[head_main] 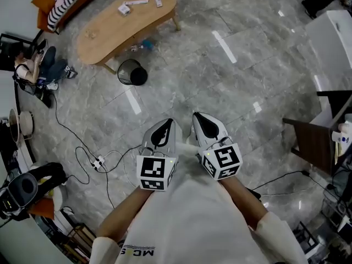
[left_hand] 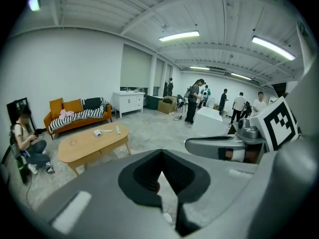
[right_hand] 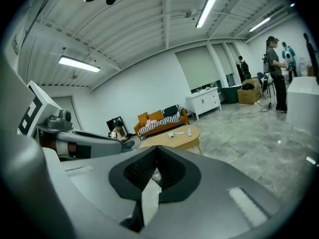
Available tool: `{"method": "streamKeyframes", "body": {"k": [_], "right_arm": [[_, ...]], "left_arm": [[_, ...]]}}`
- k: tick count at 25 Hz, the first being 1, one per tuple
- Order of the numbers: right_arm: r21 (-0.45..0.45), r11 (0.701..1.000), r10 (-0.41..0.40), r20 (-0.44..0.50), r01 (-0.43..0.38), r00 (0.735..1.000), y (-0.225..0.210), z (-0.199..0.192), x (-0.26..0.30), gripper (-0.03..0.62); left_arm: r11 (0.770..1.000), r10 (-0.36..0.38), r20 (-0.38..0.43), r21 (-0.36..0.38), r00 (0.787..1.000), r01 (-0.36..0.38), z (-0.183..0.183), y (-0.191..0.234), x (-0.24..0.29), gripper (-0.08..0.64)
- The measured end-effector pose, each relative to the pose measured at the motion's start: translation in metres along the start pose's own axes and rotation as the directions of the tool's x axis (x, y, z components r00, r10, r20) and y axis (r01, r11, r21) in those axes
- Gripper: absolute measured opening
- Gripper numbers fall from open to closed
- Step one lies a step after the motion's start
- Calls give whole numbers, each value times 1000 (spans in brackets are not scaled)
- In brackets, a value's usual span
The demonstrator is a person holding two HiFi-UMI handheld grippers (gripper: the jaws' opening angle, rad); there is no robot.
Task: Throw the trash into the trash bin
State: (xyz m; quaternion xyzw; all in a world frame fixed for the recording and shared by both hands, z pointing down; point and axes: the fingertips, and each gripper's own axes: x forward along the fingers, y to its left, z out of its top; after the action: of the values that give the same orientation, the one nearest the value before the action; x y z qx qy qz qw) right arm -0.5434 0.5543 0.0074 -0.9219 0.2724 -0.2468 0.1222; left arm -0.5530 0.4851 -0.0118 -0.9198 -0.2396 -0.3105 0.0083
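Both tilted downward, left hand-held gripper (head_main: 165, 123) beside right hand-held gripper (head_main: 200, 117)

Black mesh trash bin (head_main: 132, 72) stands upright, open-topped.

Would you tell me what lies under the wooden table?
A small bluish item shows on the floor under the near edge of the wooden table; the tabletop covers whatever lies further beneath.
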Motion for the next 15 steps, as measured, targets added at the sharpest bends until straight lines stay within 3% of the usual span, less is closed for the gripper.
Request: {"method": "streamKeyframes", "body": {"k": [8, 15], "right_arm": [[-3, 999, 43, -6, -43, 999, -9, 18, 27, 21], [7, 996, 86, -47, -85, 995, -8, 40, 98, 21]], "left_arm": [[1000, 22, 6, -19, 1000, -22, 17, 17, 19, 0], [996, 31, 12, -80, 999, -30, 41, 81, 55, 0]]}}
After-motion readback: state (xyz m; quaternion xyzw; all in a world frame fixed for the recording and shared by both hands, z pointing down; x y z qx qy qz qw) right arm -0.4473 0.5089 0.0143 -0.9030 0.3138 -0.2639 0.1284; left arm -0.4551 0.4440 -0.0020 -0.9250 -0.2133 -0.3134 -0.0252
